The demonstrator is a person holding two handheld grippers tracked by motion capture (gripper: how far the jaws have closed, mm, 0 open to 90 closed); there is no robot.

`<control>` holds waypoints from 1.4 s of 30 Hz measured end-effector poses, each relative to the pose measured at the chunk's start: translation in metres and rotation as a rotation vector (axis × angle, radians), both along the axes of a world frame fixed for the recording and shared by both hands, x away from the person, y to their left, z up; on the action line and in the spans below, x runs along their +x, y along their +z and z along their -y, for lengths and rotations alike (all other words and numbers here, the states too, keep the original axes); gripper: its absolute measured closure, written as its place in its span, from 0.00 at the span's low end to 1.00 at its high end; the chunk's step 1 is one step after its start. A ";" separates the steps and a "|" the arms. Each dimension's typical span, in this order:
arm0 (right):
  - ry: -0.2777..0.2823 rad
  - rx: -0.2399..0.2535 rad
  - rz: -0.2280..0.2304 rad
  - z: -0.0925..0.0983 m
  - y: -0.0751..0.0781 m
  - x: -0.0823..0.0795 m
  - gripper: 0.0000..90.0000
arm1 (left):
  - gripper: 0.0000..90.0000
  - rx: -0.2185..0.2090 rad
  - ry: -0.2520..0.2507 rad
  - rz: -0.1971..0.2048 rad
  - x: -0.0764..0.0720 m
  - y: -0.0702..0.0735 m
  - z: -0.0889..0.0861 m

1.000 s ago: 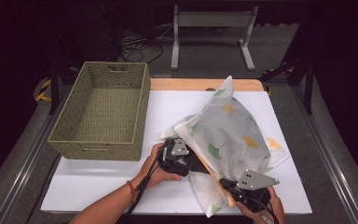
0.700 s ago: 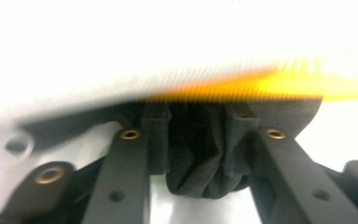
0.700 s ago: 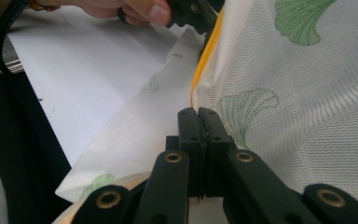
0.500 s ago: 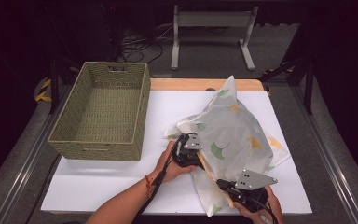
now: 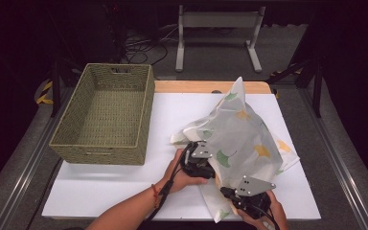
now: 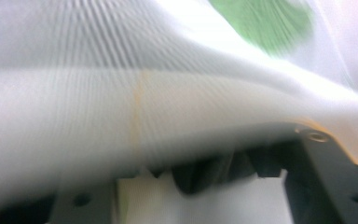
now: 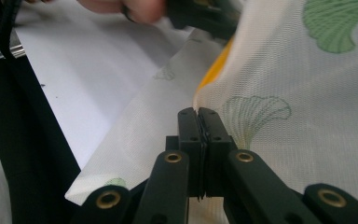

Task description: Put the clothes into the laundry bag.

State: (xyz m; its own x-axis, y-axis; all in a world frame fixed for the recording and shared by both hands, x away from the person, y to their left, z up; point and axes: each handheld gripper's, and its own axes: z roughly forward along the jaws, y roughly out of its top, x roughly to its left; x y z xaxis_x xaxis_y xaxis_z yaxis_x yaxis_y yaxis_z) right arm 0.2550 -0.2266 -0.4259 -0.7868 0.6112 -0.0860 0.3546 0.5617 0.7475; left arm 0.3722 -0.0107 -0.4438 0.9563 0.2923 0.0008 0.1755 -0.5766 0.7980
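A white mesh cloth (image 5: 249,139) printed with green and yellow leaves lies bunched up on the right half of the white table (image 5: 124,191). My left gripper (image 5: 206,160) is pushed in at the cloth's left edge. In the left gripper view the cloth (image 6: 121,93) drapes over its jaws, which stand apart and have just been opening; nothing looks pinched. My right gripper (image 5: 226,192) sits at the front of the cloth. In the right gripper view, the gripper (image 7: 199,114) is shut on a fold of the cloth (image 7: 307,93).
An empty woven basket (image 5: 105,110) stands on the left part of the table. Bare white tabletop lies between the basket and the cloth. A metal stand (image 5: 218,33) and cables sit on the dark floor behind the table.
My left gripper has moved to the right, up against and under the cloth's left edge. The right gripper has stayed put, shut on the cloth.
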 end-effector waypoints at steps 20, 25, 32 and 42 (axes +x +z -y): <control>-0.121 0.051 0.009 0.042 0.013 -0.011 0.99 | 0.29 0.110 0.261 0.156 0.013 0.022 -0.055; -0.144 0.053 0.022 0.050 0.015 -0.011 0.99 | 0.35 0.176 0.306 0.140 0.026 0.011 -0.047; -0.143 0.055 0.027 0.050 0.016 -0.011 0.99 | 0.99 0.164 0.317 0.133 0.031 0.010 -0.055; -0.143 0.069 0.035 0.052 0.017 -0.009 0.99 | 1.00 0.174 0.260 0.166 -0.008 0.024 -0.087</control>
